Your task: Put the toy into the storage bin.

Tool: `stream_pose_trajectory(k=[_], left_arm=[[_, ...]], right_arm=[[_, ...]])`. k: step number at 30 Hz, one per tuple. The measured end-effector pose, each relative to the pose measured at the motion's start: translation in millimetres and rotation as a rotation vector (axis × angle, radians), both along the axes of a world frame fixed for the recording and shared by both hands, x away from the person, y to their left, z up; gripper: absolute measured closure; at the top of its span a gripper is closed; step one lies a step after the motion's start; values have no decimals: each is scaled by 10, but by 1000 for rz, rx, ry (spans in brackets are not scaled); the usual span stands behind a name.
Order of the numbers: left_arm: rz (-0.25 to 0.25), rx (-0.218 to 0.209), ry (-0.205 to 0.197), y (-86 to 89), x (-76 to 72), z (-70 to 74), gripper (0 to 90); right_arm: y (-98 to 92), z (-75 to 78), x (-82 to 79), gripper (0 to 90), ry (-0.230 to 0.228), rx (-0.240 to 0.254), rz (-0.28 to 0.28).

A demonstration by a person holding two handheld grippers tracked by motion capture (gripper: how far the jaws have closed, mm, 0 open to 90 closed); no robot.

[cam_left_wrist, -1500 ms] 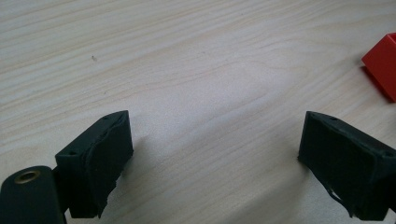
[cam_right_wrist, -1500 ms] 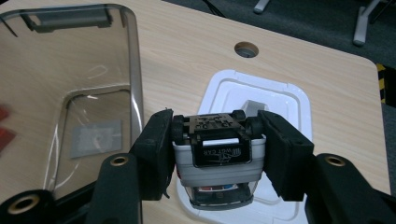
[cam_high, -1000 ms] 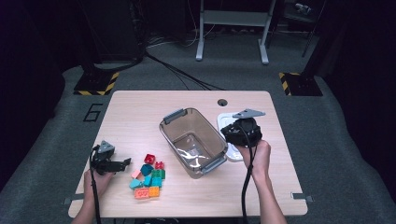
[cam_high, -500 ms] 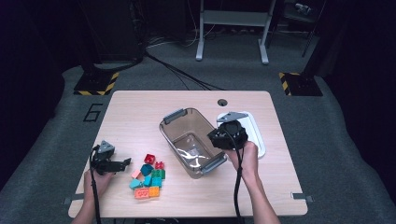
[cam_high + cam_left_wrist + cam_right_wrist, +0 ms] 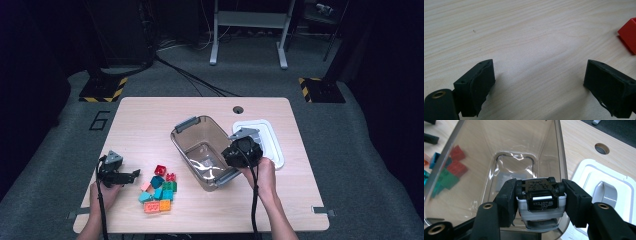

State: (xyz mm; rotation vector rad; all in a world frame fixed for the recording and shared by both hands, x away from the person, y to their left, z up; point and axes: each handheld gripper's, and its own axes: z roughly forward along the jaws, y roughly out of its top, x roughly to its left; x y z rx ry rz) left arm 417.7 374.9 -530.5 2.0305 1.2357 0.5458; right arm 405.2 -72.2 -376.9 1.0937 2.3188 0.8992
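Your right gripper (image 5: 537,195), clamped on the toy car (image 5: 539,201), has moved from the lid (image 5: 267,140) to over the clear bin (image 5: 187,137); release next.

The red block (image 5: 629,35) is sliced off by the right edge of the left gripper view, so its full shape can't be read. In the right gripper view the toy car (image 5: 540,200) sits belly-up between the pads, its body and front hidden below the jaws; the small lettering on its underside is too fine to make out. Through the bin's (image 5: 449,155) tinted wall the blocks (image 5: 450,171) smear into red and green patches, perhaps four or five. From the high view the right gripper (image 5: 242,152) covers the car completely, and the white lid's (image 5: 267,140) near corner is hidden behind it.
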Motion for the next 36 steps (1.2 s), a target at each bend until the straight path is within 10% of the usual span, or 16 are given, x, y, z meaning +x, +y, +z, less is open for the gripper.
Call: stream_pose_trajectory(k=[36], left_arm=[[0,0,0,0,0,0,97]], right_arm=[[-23,-63,-63,437,-6,-25,-9]])
